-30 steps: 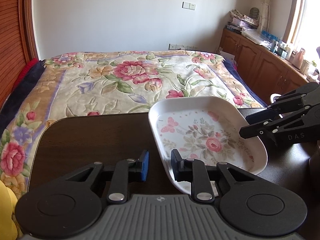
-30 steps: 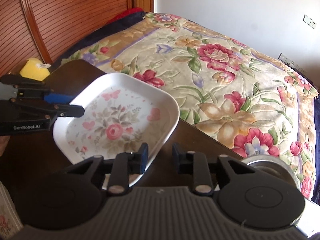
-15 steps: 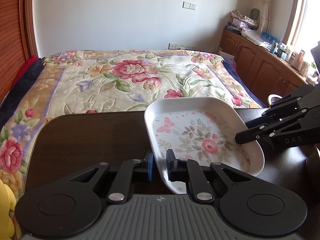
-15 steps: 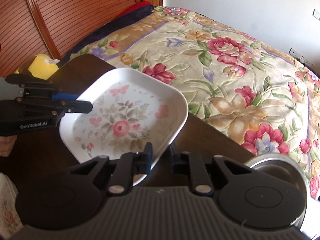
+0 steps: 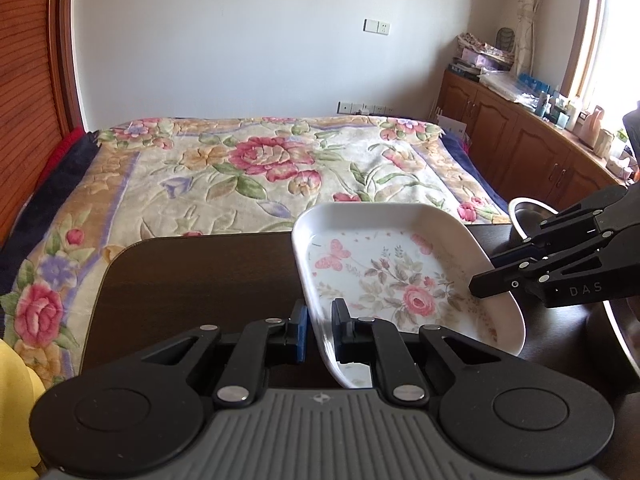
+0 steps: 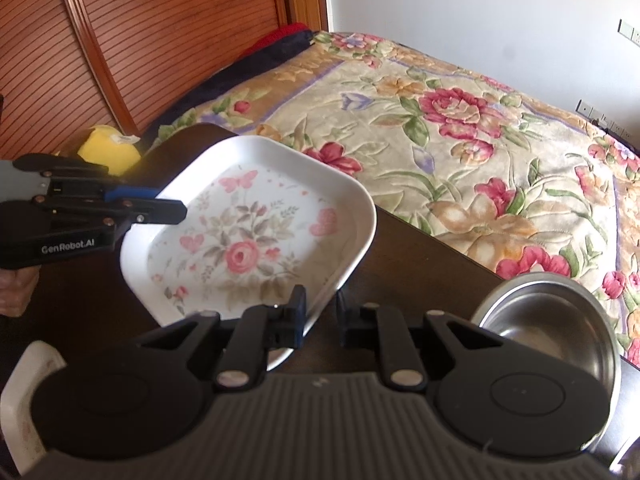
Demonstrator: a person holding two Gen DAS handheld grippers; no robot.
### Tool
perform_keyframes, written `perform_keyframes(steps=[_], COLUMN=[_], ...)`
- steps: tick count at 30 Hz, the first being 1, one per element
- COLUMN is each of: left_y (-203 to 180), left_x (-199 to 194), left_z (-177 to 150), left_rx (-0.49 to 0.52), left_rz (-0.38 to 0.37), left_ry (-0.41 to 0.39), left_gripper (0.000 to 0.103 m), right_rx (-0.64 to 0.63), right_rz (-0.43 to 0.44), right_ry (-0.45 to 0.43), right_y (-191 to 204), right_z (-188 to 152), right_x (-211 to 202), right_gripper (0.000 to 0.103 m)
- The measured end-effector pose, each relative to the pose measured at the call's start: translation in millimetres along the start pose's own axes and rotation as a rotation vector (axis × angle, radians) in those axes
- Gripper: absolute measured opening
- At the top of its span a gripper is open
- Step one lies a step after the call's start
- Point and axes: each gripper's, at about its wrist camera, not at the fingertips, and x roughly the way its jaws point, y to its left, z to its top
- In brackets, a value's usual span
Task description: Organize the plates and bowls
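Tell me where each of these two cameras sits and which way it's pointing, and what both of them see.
Left wrist view: sits on the left gripper, looking over the dark table toward the bed and far wall; its fingers straddle the floral plate's near rim, and the right gripper enters from the right.
Right wrist view: sits on the right gripper, facing the bed and wooden headboard; the left gripper and part of a hand show at left.
Shared: the floral plate, table, bed, steel bowl.

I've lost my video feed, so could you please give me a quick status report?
Left gripper and right gripper each straddle a rim of the floral plate, not clamped. Plate tilted over the dark table. Steel bowl nearby, not blocking.
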Motion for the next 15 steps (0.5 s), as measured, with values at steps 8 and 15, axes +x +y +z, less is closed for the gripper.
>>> perform_keyframes(steps=[8, 15], left_y=[-12, -22], left_x=[-27, -48], left_z=[-4, -7], left_rx=[0.017, 0.036], left_rz=[0.001, -0.001], left_ry=[-0.029, -0.054], left_gripper=[0.013, 0.013], right_rx=[0.003, 0.011], right_rz=[-0.002, 0.003], right_ry=[-0.042, -0.064], right_y=[9, 12], right_z=[-9, -22], right_x=[-22, -37], right_gripper=[0.018, 0.018])
